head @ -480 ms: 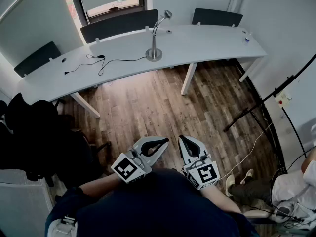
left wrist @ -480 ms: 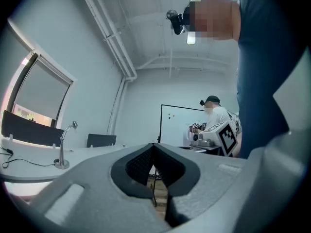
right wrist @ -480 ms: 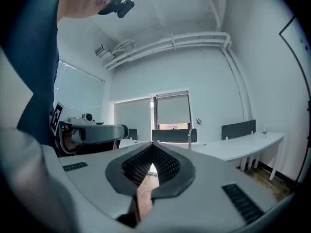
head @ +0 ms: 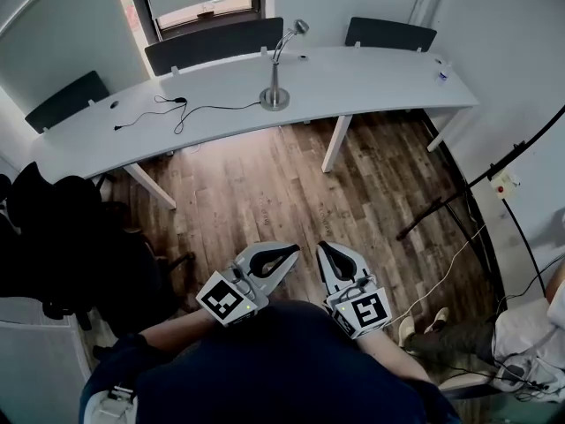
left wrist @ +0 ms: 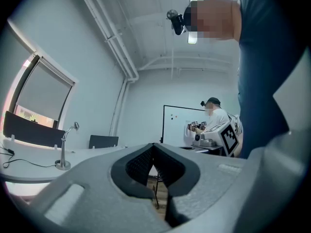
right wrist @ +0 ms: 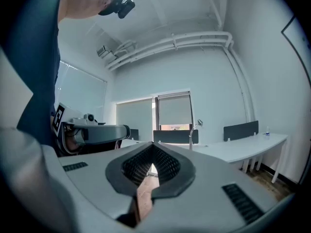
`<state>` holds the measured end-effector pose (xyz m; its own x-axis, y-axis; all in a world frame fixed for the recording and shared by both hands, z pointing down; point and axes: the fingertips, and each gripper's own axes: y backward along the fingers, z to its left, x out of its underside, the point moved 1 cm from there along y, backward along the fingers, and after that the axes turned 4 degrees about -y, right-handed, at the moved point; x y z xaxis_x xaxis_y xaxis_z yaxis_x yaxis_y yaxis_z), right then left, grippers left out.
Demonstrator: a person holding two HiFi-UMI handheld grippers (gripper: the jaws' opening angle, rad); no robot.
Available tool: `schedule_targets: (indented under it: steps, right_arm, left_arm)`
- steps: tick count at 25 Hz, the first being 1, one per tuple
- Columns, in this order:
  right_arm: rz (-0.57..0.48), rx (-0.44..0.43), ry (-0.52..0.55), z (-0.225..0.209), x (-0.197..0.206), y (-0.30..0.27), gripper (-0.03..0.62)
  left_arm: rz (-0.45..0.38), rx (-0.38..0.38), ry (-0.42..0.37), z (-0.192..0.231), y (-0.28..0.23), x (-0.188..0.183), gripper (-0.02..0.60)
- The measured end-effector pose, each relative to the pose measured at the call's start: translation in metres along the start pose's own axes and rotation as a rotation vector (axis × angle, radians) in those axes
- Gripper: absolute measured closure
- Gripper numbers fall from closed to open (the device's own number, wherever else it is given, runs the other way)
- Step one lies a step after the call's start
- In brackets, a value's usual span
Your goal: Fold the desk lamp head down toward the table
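- The desk lamp [head: 276, 69] stands at the far side of the room, near the middle of the long white desk [head: 380, 78]. Its round metal base [head: 274, 99] sits close to the desk's near edge, and its small head [head: 300, 26] arches up and right on a thin gooseneck.
- The base looks heavy enough to steady the lamp. The neck is likely stiff but bendable, and the polished metal slippery. The best hold is probably just below the head, with the other tongs bracing the stem.
- The left gripper [head: 294, 254] and right gripper [head: 322, 248] are both closed on nothing. They are held level near the person's body, well apart from the lamp.
- A black cable [head: 190, 111] lies on the desk left of the base, and dark chairs [head: 212, 47] stand behind the desk. Only wooden floor [head: 265, 193] separates the person from the desk.
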<state>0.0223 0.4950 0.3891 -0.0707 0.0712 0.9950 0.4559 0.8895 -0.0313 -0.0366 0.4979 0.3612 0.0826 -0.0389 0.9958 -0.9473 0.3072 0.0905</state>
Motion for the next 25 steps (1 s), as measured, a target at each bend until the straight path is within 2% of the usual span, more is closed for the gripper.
schedule_targets:
  steps: [11, 19, 25]
  right_arm:
    - [-0.021, 0.006, 0.028, -0.034, -0.007, 0.018, 0.583]
    - [-0.002, -0.026, 0.030, -0.070, 0.005, 0.035, 0.583]
    - [0.027, -0.051, 0.020, -0.087, 0.017, 0.018, 0.582]
  left_arm:
    - [0.016, 0.006, 0.003, -0.009, -0.037, 0.003, 0.575]
    - [0.018, -0.057, 0.016, -0.019, -0.072, 0.017, 0.575]
    - [0.030, -0.104, 0.029, 0.001, -0.081, 0.030, 0.575]
